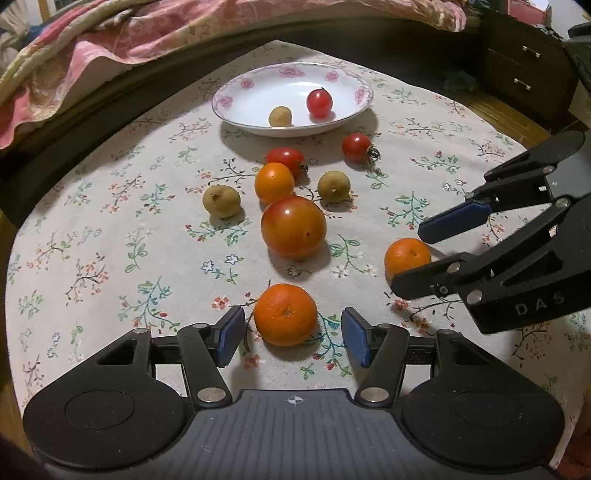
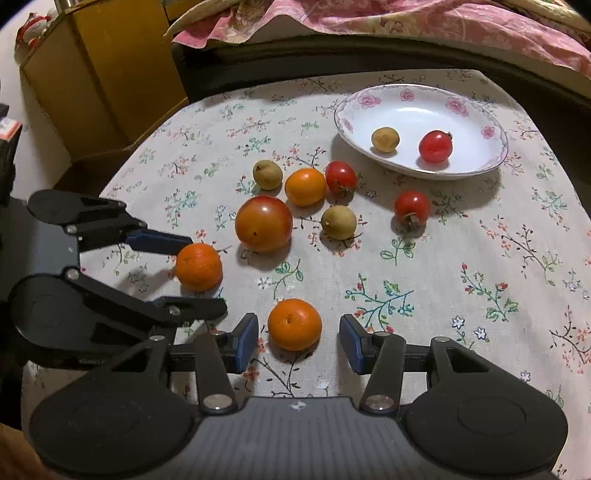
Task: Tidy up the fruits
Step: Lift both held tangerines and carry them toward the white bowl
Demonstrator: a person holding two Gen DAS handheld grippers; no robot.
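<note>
Left gripper (image 1: pixel 291 338) wide, blue pads either side of a mandarin (image 1: pixel 285 314) on the cloth, not touching it. Right gripper (image 2: pixel 297 339) also wide, straddling a second mandarin (image 2: pixel 294 324), gaps both sides. In the left view the right gripper (image 1: pixel 410 260) comes in from the right with that fruit (image 1: pixel 406 257) between its fingers; white letters "DAS" readable on its body. In the right view the left gripper (image 2: pixel 207 275) enters from the left around its mandarin (image 2: pixel 198 266).

Floral tablecloth (image 1: pixel 110 240) covers the table. Between grippers and plate: big orange-red tomato (image 1: pixel 293 226), small orange (image 1: pixel 274 182) just behind it and touching a cherry tomato (image 1: pixel 286 158), another cherry tomato (image 1: pixel 357 147) nearer the plate, two longans (image 1: pixel 221 201) (image 1: pixel 334 186) either side of the cluster.

White plate (image 1: pixel 236 90) with pink flower rim sits at the far side, holding one longan (image 1: pixel 280 116) and one cherry tomato (image 1: pixel 319 103), apart. Pink quilt (image 1: pixel 147 33) behind; drawers (image 1: pixel 524 70) far right.
</note>
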